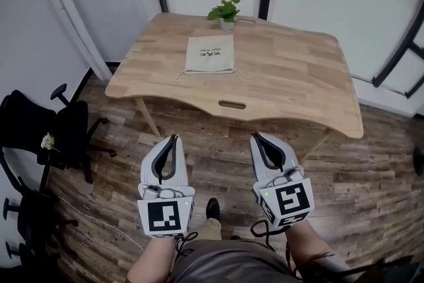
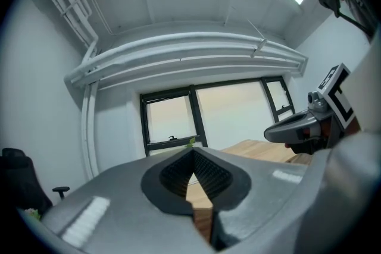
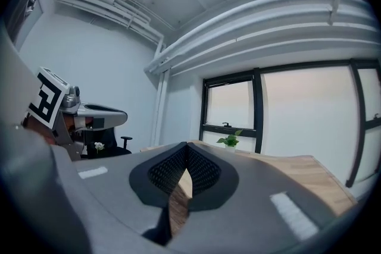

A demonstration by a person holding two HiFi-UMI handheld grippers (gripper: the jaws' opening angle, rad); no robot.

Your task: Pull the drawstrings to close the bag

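Bag (image 1: pixel 210 54): flat, rectangular beige cloth

The bag (image 1: pixel 210 54) is beige, the table (image 1: pixel 291 69) light wood-grain, the plant (image 1: pixel 225 10) green.

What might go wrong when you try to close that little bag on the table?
The drawstrings are thin and lie flat on the table, so the left gripper and right gripper, both shut now, might pinch cloth instead. The bag lies loose, so an uneven pull may drag it. The potted plant stands just behind it and could get knocked.
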